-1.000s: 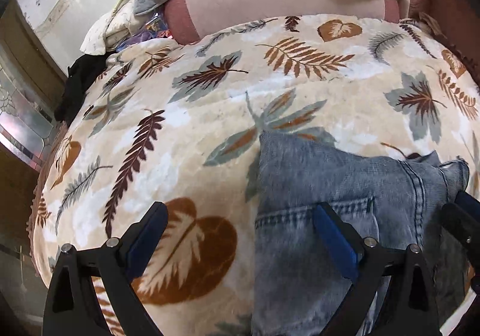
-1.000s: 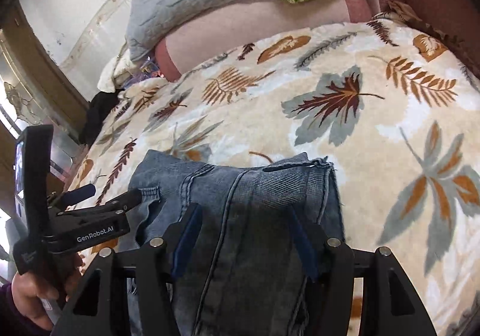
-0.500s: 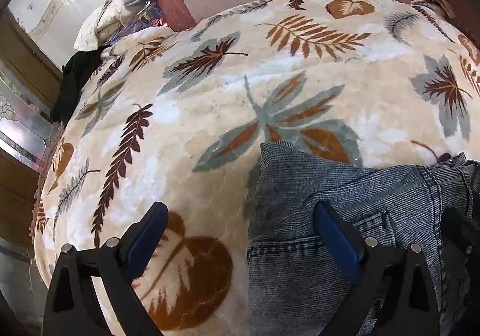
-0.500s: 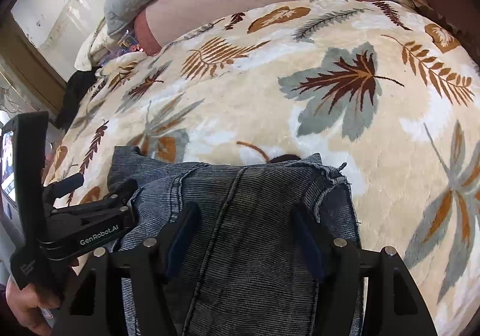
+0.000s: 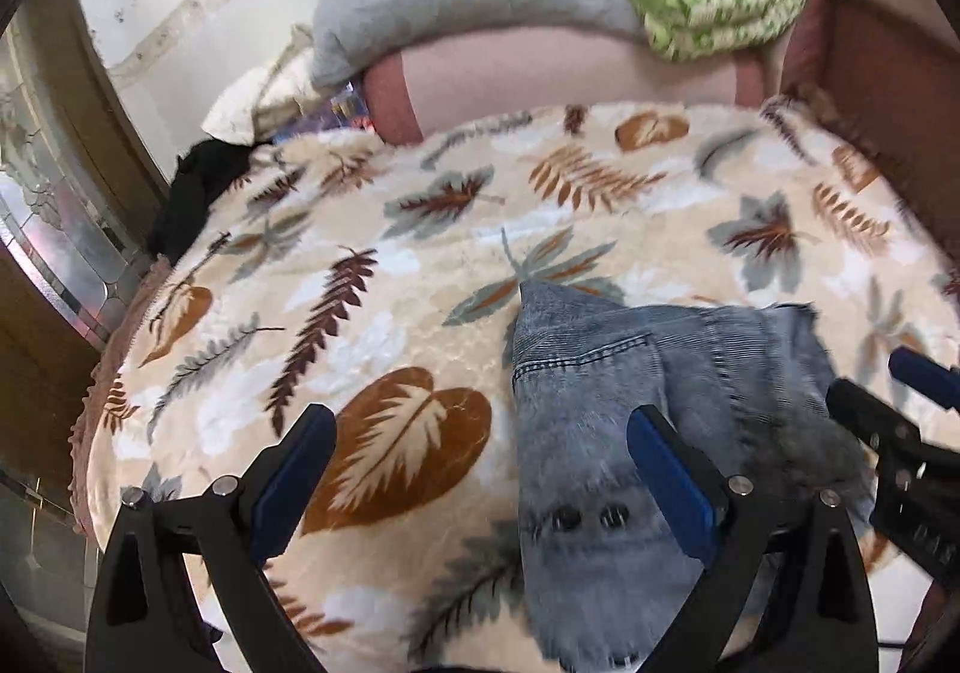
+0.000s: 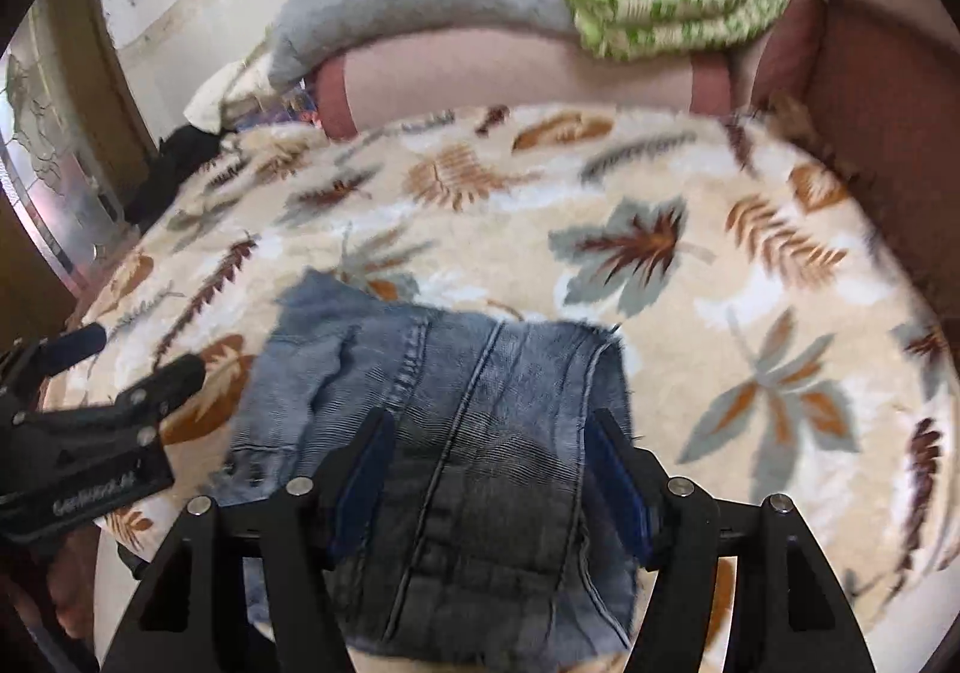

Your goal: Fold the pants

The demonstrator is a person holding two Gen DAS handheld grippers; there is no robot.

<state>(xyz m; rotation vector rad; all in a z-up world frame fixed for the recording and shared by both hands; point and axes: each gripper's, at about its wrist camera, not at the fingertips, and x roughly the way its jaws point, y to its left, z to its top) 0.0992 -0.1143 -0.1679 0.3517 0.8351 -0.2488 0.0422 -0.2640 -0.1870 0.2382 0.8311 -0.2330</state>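
Folded faded blue denim pants [image 6: 456, 433] lie bunched near the leaf-print blanket's [image 5: 372, 265] front edge — both grippers' jaws apart, gripping nothing.

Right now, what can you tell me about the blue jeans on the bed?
The jeans are faded blue denim, folded into a compact bundle with a stitched back pocket on top and a frayed hem at the far edge. Two dark rivets show near the bottom in the left wrist view. The bundle lies flat on the leaf-print blanket. No fingers are pinching it; both grippers look open above it.
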